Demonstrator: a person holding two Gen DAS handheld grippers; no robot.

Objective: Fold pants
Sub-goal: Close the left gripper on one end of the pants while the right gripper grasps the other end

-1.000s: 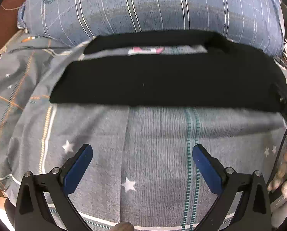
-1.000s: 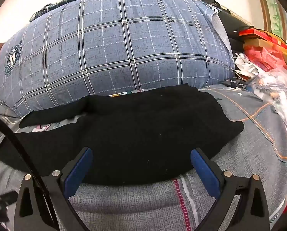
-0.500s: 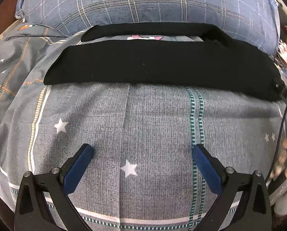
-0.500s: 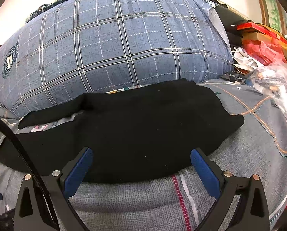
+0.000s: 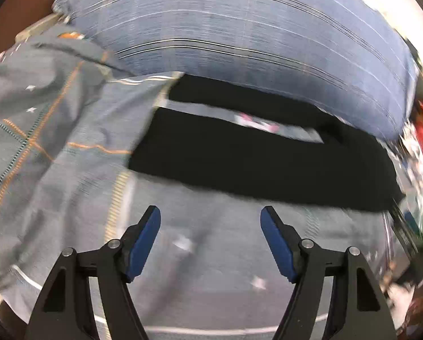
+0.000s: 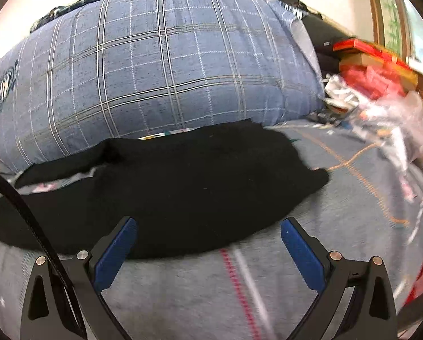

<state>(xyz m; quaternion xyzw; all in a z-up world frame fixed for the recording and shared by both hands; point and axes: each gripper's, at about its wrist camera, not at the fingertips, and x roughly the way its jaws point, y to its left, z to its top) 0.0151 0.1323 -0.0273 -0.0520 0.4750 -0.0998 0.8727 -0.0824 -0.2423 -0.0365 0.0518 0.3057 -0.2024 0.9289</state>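
Black pants [image 5: 254, 158] lie flat across the grey patterned bed sheet [image 5: 69, 153], legs stretching left, just in front of a big blue plaid pillow [image 5: 239, 45]. My left gripper [image 5: 210, 226] is open and empty, a little short of the pants' near edge. In the right wrist view the pants [image 6: 183, 187] fill the middle, with the wider waist end at the right. My right gripper [image 6: 208, 232] is open and empty, its fingertips at the pants' near edge.
The plaid pillow [image 6: 154, 70] blocks the far side. A heap of red boxes and plastic bags [image 6: 381, 85] lies at the right. A black cable [image 6: 21, 206] crosses the left of the right wrist view. The sheet [image 6: 239, 283] spreads before the pants.
The left gripper has swung left and moved closer to the pants, its view now blurred, and its fingers have narrowed. The right gripper has shifted slightly right. The pants have not moved.
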